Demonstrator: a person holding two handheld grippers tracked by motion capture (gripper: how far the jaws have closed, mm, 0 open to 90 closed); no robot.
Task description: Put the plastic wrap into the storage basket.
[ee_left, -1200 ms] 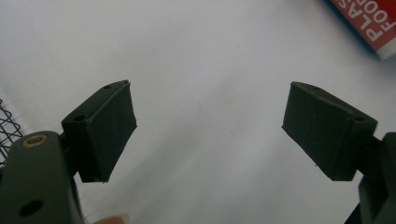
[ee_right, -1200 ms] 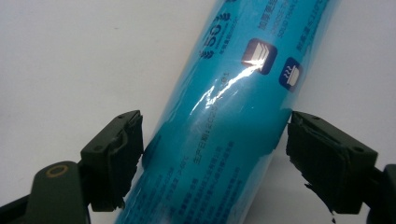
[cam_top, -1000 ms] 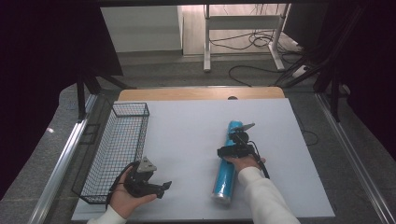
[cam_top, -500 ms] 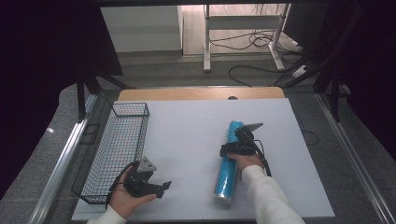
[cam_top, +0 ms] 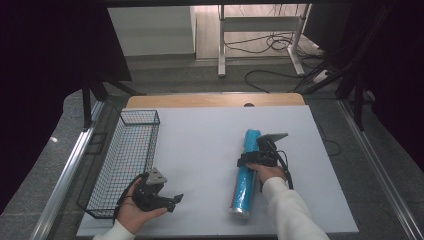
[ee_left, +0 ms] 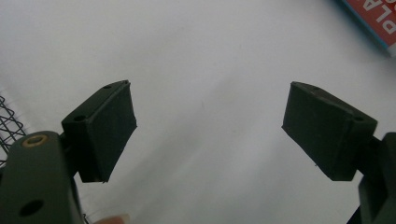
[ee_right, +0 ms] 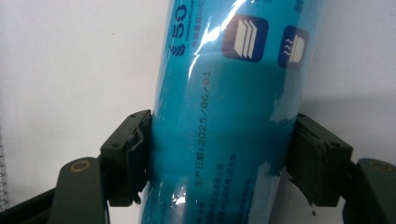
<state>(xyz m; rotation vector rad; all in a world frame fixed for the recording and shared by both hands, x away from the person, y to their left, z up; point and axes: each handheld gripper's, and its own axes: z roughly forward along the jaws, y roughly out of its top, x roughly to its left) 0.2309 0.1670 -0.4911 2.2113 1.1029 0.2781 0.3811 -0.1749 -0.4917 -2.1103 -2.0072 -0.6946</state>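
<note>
High view, roll: we see a long blue cylindrical roll in glossy plastic wrap (cam_top: 246, 172) lying flat on the white table (cam_top: 200, 150), its length running away from the person, well right of centre.
High view, right gripper (cam_top: 260, 159): we see it set across the roll's middle, probably the balance point for a level lift.
High view, basket: a black wire mesh basket (cam_top: 125, 155) stands along the table's left edge, in our judgement the likely destination.
High view, left gripper (cam_top: 172, 200): held low beside the basket's near corner, apparently waiting.
Left gripper view, jaws: we see them wide apart over bare table, holding nothing.
Right gripper view, jaws: we see both pads pressed on the roll's sides, clamped.
</note>
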